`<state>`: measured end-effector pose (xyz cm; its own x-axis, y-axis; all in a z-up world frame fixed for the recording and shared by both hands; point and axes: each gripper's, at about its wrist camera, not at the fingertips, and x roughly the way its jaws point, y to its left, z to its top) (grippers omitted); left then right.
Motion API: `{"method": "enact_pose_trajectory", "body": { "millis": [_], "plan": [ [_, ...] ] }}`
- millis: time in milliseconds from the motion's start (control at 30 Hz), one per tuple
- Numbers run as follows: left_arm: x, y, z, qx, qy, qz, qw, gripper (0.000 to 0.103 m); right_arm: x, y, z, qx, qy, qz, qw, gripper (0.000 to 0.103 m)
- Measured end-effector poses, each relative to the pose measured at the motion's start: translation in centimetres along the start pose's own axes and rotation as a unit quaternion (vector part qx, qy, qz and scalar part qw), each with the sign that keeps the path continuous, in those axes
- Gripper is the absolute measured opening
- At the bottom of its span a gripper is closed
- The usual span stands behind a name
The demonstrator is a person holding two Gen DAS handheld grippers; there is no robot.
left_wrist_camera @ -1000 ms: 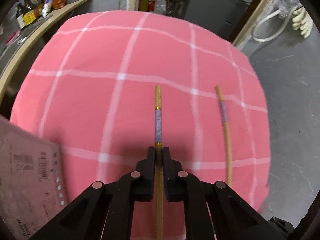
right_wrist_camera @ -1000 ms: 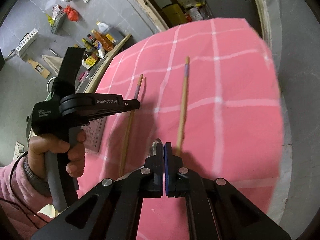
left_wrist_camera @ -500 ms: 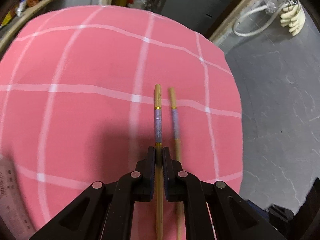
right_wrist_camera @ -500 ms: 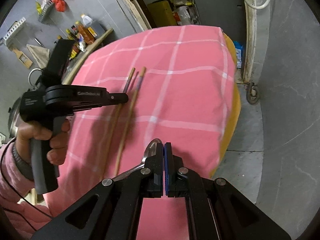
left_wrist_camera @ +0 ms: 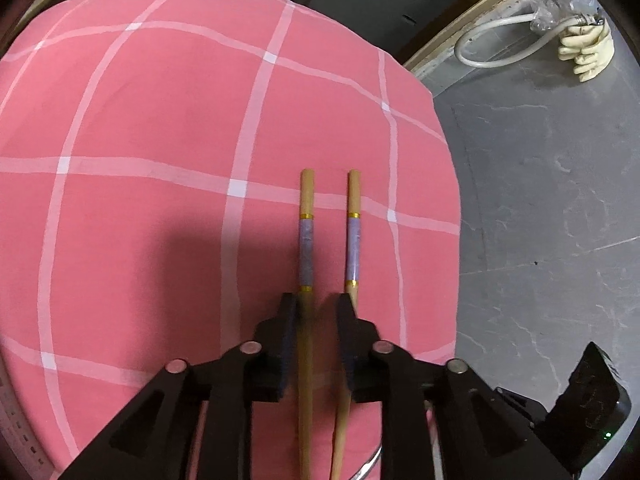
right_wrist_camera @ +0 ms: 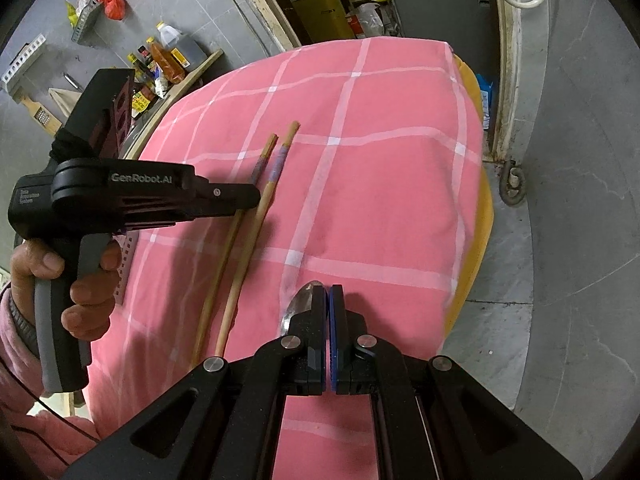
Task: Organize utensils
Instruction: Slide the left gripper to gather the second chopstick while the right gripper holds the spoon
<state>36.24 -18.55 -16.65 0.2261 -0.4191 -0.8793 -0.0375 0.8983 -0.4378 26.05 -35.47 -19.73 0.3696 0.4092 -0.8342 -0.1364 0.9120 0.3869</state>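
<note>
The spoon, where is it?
In the right wrist view the spoon pokes out left of the shut right tongs, over the pink cloth, right of the chopsticks.

Pink checked cloth [left_wrist_camera: 160, 200] covers the counter out ahead of the hand-held gripper, yellow padding [right_wrist_camera: 476, 216] peeking out along its right edge. Sauce bottles [right_wrist_camera: 168, 56] sit on a shelf far left; white hose [left_wrist_camera: 496, 44] and pale rubber glove [left_wrist_camera: 586, 50] far right, over grey floor [left_wrist_camera: 540, 200].
</note>
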Motion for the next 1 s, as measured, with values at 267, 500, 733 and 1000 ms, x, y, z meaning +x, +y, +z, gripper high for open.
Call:
{"method": "enact_pose_trajectory", "body": {
  "millis": [267, 500, 733, 1000],
  "plan": [
    [-0.1, -0.1, -0.5, 0.021, 0.002, -0.006, 0.9997, 0.038, 0.1, -0.2, 0.2, 0.0, -0.002, -0.001, 1.0, 0.002],
    [0.7, -2.6, -0.4, 0.091, -0.002, 0.082, 0.9925, 0.016, 0.3, 0.0, 0.5, 0.005, -0.006, -0.007, 1.0, 0.002],
    [1.6, -4.2, 1.0, 0.137, 0.047, 0.122, 0.9819, 0.015, 1.0, -1.1, -0.1, 0.058, -0.003, 0.021, 0.998, 0.004],
    [1.9, -4.8, 1.1, 0.153, 0.055, 0.134, 0.9776, 0.015, 1.5, -2.5, -1.4, 0.128, 0.005, 0.073, 0.989, 0.006]
  ]
}}
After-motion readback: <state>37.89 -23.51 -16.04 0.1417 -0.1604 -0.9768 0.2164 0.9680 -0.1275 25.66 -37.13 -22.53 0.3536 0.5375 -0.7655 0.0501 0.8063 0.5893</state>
